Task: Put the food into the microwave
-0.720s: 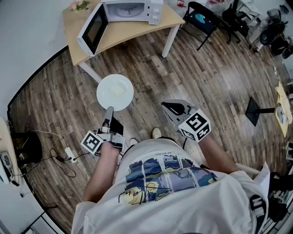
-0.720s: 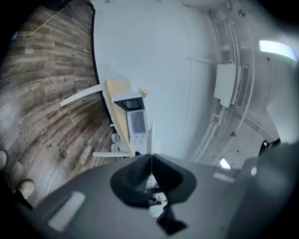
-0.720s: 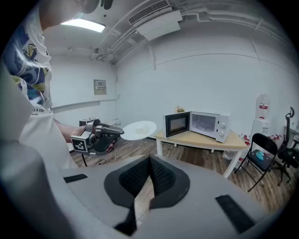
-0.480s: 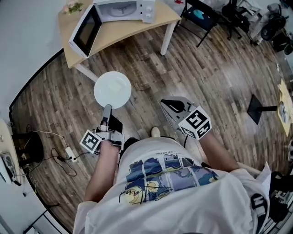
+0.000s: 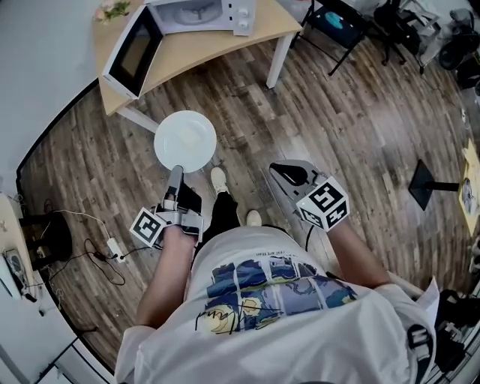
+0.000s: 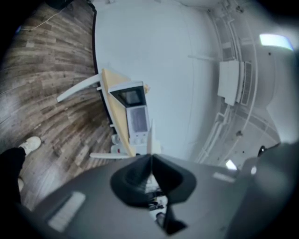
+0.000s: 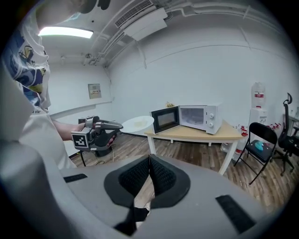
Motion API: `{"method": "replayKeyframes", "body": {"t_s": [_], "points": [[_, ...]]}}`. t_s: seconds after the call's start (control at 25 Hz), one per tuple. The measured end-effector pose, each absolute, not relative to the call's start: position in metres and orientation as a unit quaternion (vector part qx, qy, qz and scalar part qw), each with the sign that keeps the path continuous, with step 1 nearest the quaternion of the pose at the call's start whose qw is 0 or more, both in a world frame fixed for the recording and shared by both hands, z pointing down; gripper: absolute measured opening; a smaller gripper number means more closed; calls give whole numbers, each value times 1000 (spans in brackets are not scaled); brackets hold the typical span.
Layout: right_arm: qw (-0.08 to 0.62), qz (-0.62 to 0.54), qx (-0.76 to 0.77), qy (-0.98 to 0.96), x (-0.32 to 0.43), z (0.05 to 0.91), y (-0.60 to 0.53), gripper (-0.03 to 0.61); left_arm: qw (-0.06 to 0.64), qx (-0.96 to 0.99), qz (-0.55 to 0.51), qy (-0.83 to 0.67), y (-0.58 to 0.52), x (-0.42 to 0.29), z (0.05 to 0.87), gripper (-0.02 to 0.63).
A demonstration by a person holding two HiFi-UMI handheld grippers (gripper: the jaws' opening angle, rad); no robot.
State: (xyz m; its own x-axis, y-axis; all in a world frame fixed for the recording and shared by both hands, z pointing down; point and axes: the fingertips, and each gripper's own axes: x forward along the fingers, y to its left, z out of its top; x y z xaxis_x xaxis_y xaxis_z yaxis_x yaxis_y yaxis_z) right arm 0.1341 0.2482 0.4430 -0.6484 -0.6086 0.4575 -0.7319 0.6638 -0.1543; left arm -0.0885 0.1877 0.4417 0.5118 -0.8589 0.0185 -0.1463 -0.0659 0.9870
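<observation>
A white plate point(image 5: 185, 140) carrying a pale piece of food point(image 5: 191, 136) is held level over the wooden floor. My left gripper point(image 5: 177, 172) is shut on its near rim; in the left gripper view the plate point(image 6: 149, 136) shows edge-on between the closed jaws of the left gripper point(image 6: 150, 156). Ahead, the white microwave point(image 5: 201, 15) stands on a wooden table point(image 5: 199, 51) with its door point(image 5: 127, 46) swung open. My right gripper point(image 5: 282, 174) hovers to the right, shut and empty. From the right gripper point(image 7: 149, 159) I see the plate point(image 7: 135, 123) and the microwave point(image 7: 198, 116).
A black chair point(image 5: 334, 22) stands right of the table, with more chairs behind. A black stand base point(image 5: 424, 184) sits on the floor at right. Cables and a power strip point(image 5: 112, 247) lie at left. The person's shoe point(image 5: 218, 180) is stepping forward under the plate.
The person has stepped towards the table: a foot has swung forward and the microwave sits a little nearer. The plate stays in my left gripper; the right one remains shut.
</observation>
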Motion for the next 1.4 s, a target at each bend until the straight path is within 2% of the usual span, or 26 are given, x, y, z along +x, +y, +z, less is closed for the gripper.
{"method": "replayKeyframes", "body": {"t_s": [0.4,0.52,0.84,1.4], "points": [[211,172,414,-869,121,438,132,12,583,679,-297,-334,48,-83,453,15],[217,181,423,-861,113,436,93,35,585,688,-290,-316,5,-82,450,15],[208,191,436,-854,87,433,18,35,598,691,-273,-300,-82,-82,462,15],[233,211,394,-864,129,453,-110,23,601,662,-285,-347,-222,-52,497,15]]}}
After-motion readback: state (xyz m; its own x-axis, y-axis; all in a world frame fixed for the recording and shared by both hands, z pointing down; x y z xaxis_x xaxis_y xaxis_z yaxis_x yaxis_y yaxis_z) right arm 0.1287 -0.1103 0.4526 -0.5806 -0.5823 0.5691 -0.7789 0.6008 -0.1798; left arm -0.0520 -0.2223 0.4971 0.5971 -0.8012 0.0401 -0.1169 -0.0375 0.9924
